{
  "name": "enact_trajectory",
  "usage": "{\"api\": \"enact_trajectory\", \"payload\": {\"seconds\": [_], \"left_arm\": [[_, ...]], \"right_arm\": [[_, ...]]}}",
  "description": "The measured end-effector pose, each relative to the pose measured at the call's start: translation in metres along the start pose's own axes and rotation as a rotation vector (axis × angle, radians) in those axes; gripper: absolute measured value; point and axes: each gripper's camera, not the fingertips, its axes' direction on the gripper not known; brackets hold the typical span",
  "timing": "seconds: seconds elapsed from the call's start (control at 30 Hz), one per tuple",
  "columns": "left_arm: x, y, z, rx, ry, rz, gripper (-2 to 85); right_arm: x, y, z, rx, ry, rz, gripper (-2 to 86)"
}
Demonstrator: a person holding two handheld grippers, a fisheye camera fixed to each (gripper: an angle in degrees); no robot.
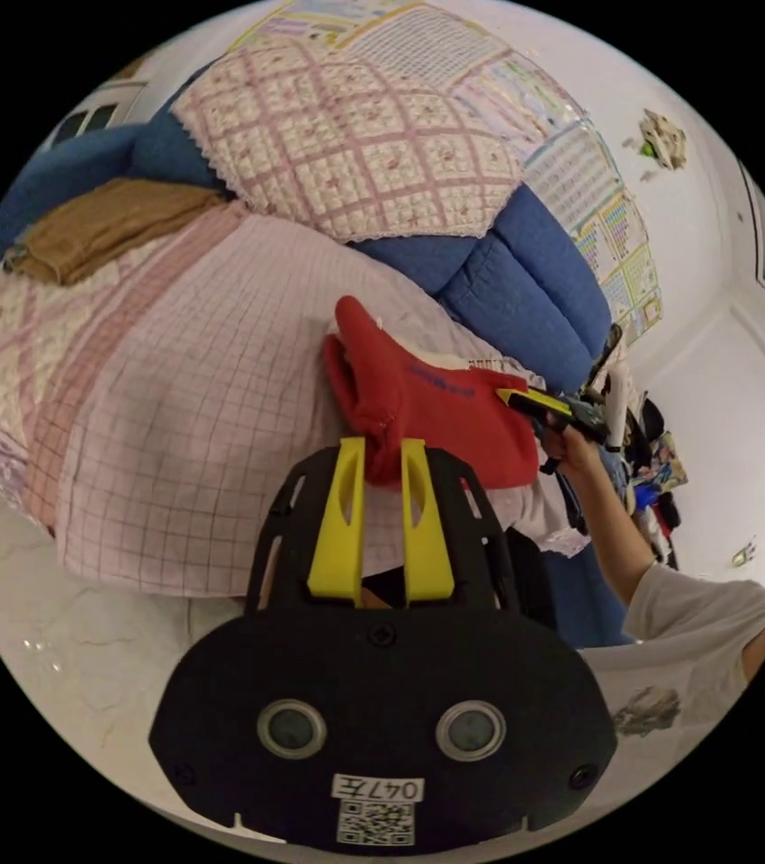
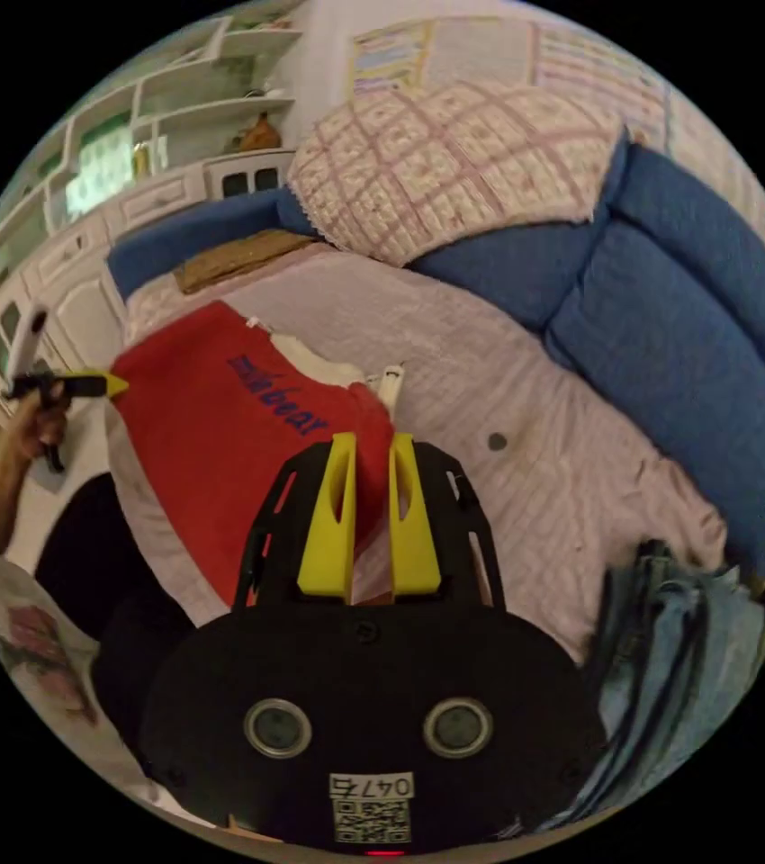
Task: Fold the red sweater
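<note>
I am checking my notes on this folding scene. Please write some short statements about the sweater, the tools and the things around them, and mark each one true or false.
1. The left tool is shut on the red sweater. True.
2. The right tool is open and away from the sweater. False: its jaws pinch an edge of the red cloth.
3. A folded brown cloth lies on the pink checked cover, apart from the sweater. True.
4. The sweater lies flat and neatly folded. False: it is stretched between the two tools.
5. Blue denim clothes lie in the right gripper view. True.
</note>
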Motion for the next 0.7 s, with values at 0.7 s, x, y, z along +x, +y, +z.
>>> {"api": "enact_trajectory", "payload": {"seconds": [0.7], "left_arm": [[0.286,0.051,0.095,-0.002,0.581,0.704,5.5]], "right_arm": [[0.068,0.365,-0.861,0.394,0.687,0.481,1.7]]}}
